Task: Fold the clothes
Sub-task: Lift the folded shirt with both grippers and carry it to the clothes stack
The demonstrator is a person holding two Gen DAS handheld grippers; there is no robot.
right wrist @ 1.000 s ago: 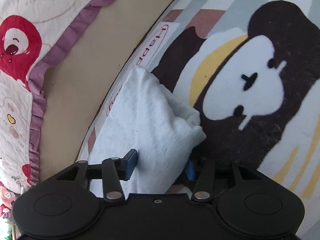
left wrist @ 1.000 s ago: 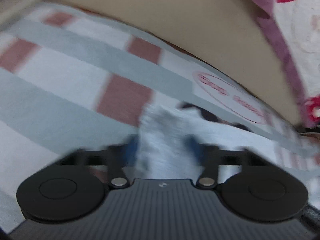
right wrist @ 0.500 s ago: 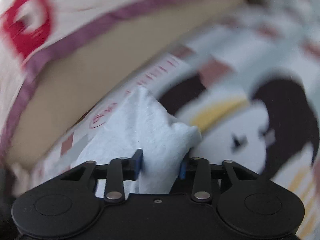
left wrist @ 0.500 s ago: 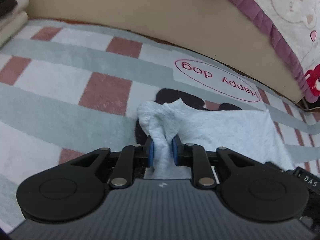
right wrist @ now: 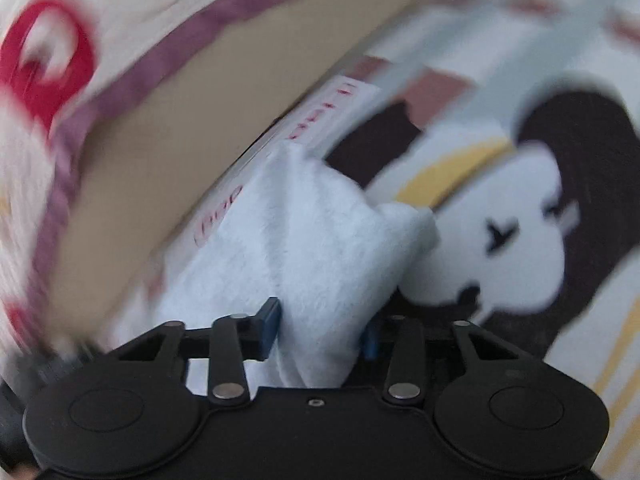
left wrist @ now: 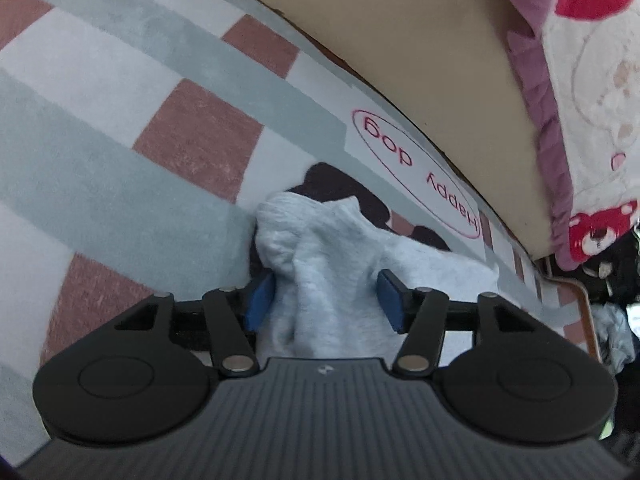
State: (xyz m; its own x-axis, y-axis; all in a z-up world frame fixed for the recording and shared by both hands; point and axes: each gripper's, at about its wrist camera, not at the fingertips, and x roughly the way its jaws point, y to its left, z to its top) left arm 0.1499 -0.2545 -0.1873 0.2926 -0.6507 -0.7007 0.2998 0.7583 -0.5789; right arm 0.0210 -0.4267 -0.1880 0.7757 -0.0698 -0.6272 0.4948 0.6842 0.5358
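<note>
A pale grey-white garment point(left wrist: 332, 272) lies bunched on a patterned rug. My left gripper point(left wrist: 326, 300) is open, its blue pads on either side of a raised fold of the garment. In the right wrist view the same garment point(right wrist: 304, 240) rises in a peaked fold between the blue pads of my right gripper point(right wrist: 322, 332), which is open around it. This view is blurred by motion.
The rug point(left wrist: 120, 128) has grey, white and brown checks, a "Happy dog" label point(left wrist: 416, 176) and a cartoon dog face point(right wrist: 516, 224). A beige bed base point(left wrist: 420, 52) with a pink-frilled quilt point(left wrist: 588, 88) borders it. Clutter lies at far right point(left wrist: 612, 332).
My left gripper, shut on the fold half a second ago, has opened. The right gripper stays open around the garment while its view swings and blurs.
</note>
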